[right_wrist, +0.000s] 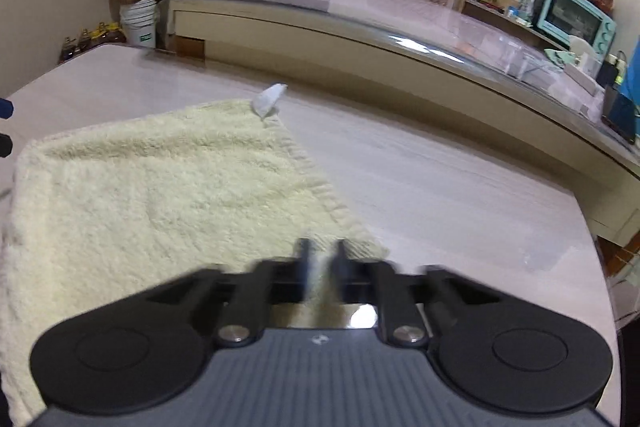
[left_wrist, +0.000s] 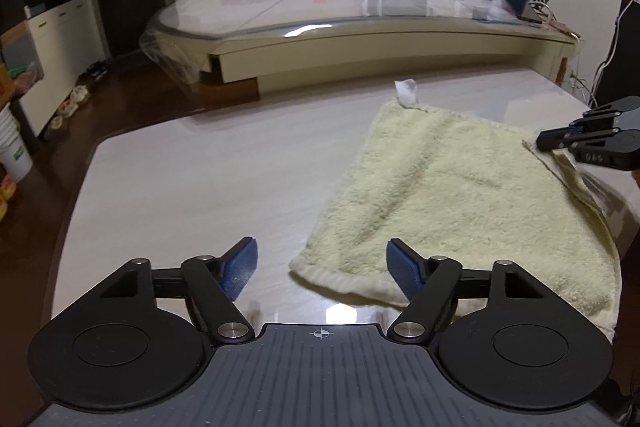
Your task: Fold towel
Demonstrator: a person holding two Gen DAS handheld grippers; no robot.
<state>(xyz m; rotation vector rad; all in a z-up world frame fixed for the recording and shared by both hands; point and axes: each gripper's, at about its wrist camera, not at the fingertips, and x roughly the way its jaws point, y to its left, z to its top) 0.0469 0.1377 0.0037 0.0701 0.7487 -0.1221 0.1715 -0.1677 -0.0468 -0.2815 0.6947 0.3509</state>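
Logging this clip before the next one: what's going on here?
A person is folding a pale yellow towel on a glossy table with two tools. The right hand-held gripper is shut on the towel's corner, which is lifted slightly in the left wrist view. The left hand-held gripper is open around the near-left corner, not pressing it. The towel lies mostly flat, its white tag at the far corner.

Right hand-held gripper (right_wrist: 321,259) clamped on pale towel (right_wrist: 152,195) corner.
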